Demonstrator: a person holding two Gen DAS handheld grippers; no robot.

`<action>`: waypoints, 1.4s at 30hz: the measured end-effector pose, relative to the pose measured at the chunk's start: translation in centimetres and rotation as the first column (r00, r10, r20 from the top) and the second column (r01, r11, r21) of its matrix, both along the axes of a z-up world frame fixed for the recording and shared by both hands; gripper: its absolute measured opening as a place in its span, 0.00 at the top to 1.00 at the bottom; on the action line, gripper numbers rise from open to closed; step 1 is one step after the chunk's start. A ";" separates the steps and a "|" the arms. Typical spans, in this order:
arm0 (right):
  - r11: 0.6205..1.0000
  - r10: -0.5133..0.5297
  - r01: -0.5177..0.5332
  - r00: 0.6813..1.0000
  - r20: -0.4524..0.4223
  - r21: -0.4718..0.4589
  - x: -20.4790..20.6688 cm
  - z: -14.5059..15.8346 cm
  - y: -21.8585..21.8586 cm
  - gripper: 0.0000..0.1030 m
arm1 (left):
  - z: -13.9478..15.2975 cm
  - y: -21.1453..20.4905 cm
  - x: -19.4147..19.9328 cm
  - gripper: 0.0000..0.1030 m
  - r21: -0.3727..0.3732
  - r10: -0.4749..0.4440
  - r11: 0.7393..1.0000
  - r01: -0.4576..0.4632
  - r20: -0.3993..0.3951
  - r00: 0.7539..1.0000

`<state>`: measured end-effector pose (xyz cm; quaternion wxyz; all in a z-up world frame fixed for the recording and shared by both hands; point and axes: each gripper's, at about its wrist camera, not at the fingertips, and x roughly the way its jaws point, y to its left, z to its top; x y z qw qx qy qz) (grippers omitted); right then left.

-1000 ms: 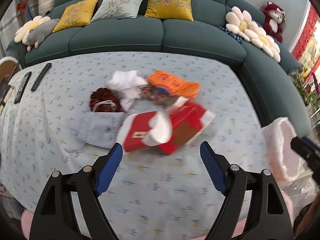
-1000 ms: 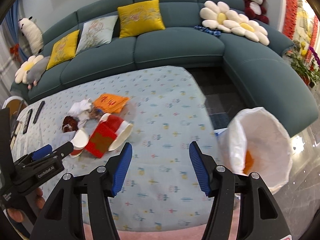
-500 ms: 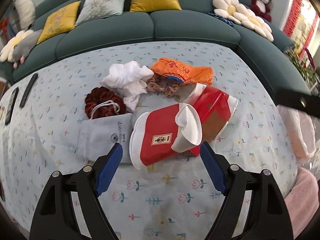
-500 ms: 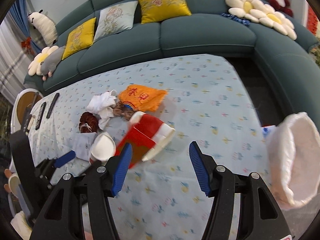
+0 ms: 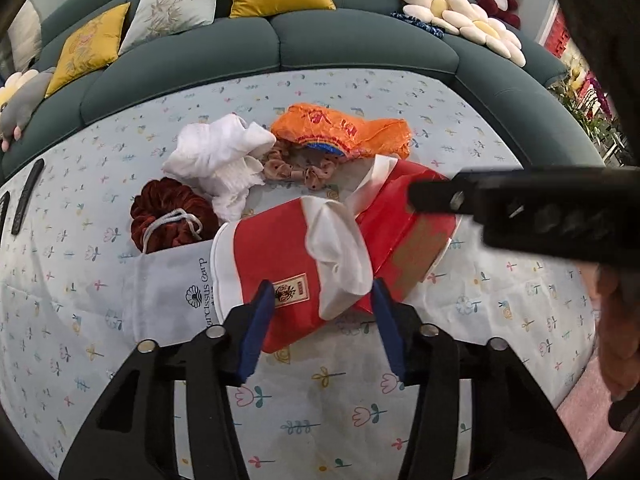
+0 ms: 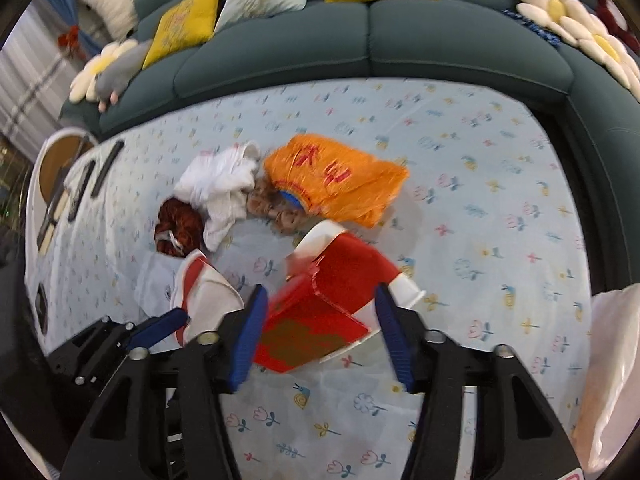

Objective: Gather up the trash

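Observation:
Two crushed red-and-white paper cartons lie side by side on the flowered tablecloth [image 5: 500, 292]. My left gripper [image 5: 322, 316] hangs over the left carton [image 5: 276, 252]. Its jaws are closing with the carton between the blue pads, and no firm press shows. My right gripper [image 6: 320, 320] is over the right carton [image 6: 332, 288]. Its jaws are closing around it, and the picture is blurred. In the left wrist view a black finger [image 5: 436, 200] of the right gripper crosses the right carton [image 5: 404, 232]. In the right wrist view a blue pad [image 6: 160, 326] of the left gripper touches the left carton [image 6: 208, 300].
Behind the cartons lie an orange wrapper [image 5: 344, 128], a crumpled white cloth [image 5: 220, 156], a tan scrunchie [image 5: 300, 172], a maroon scrunchie [image 5: 168, 208] and a pale drawstring pouch [image 5: 168, 288]. A white trash bag [image 6: 612, 360] hangs at the table's right edge. Remotes [image 6: 104, 164] lie far left. A green sofa [image 5: 360, 36] stands behind.
Both grippers came down close over the red cartons and their jaws narrowed. The right gripper swung left, away from the trash bag, to the right carton.

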<state>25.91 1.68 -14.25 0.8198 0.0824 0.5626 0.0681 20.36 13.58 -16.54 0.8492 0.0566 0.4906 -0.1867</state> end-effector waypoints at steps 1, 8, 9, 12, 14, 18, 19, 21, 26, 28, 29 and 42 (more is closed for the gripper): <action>1.000 0.005 -0.005 1.000 -0.007 0.005 -0.1 -0.2 0.1 0.72 | 0.1 0.1 0.0 0.59 -0.006 0.003 1.000 -0.003 0.001 1.000; 0.999 0.043 -0.043 0.999 -0.011 -0.008 -2.2 -0.1 0.9 1.00 | 1.4 1.1 -0.2 0.71 -0.067 0.073 0.995 -0.074 -0.022 0.997; 0.999 0.042 -0.042 0.999 -0.010 0.000 -2.5 0.1 0.8 1.00 | 1.6 1.3 -0.3 0.72 -0.075 0.083 0.994 -0.085 -0.027 0.996; 0.999 0.037 -0.037 0.999 0.007 0.010 -3.5 0.9 0.6 1.00 | 2.0 1.7 -0.9 0.75 -0.093 0.114 0.989 -0.118 -0.044 0.992; 1.000 0.025 -0.025 1.000 0.016 0.006 -4.0 1.4 0.3 0.99 | 2.1 2.1 -1.3 0.75 -0.114 0.132 0.984 -0.138 -0.063 0.989; 1.000 -0.006 0.007 1.000 0.026 -0.014 -3.6 1.8 -0.4 0.83 | 2.2 2.7 -2.0 0.75 -0.121 0.171 0.976 -0.180 -0.080 0.982; 1.000 -0.009 0.009 1.000 0.029 -0.001 -3.4 1.8 -0.6 0.75 | 2.3 3.1 -2.1 0.75 -0.126 0.184 0.973 -0.194 -0.085 0.979; 1.000 -0.003 0.003 1.000 0.030 0.007 -2.8 1.6 -0.7 0.62 | 2.5 3.9 -2.2 0.75 -0.140 0.214 0.964 -0.226 -0.096 0.972; 0.998 0.068 -0.068 0.998 0.006 -0.011 -1.2 -0.1 0.4 0.49 | 3.0 5.7 -1.9 0.76 -0.171 0.276 0.940 -0.294 -0.119 0.954; 0.995 0.095 -0.095 0.995 -0.008 -0.022 -0.7 -0.9 0.9 0.49 | 3.1 6.2 -1.5 0.76 -0.170 0.293 0.935 -0.311 -0.126 0.948; 0.994 0.104 -0.104 0.995 -0.015 -0.029 -0.5 -1.3 1.1 0.49 | 3.0 6.4 -1.2 0.76 -0.168 0.304 0.931 -0.324 -0.134 0.943; 0.987 0.159 -0.159 0.985 -0.061 0.004 -2.2 -2.8 2.0 0.99 | 2.9 6.5 -0.1 0.76 -0.178 0.363 0.900 -0.398 -0.198 0.910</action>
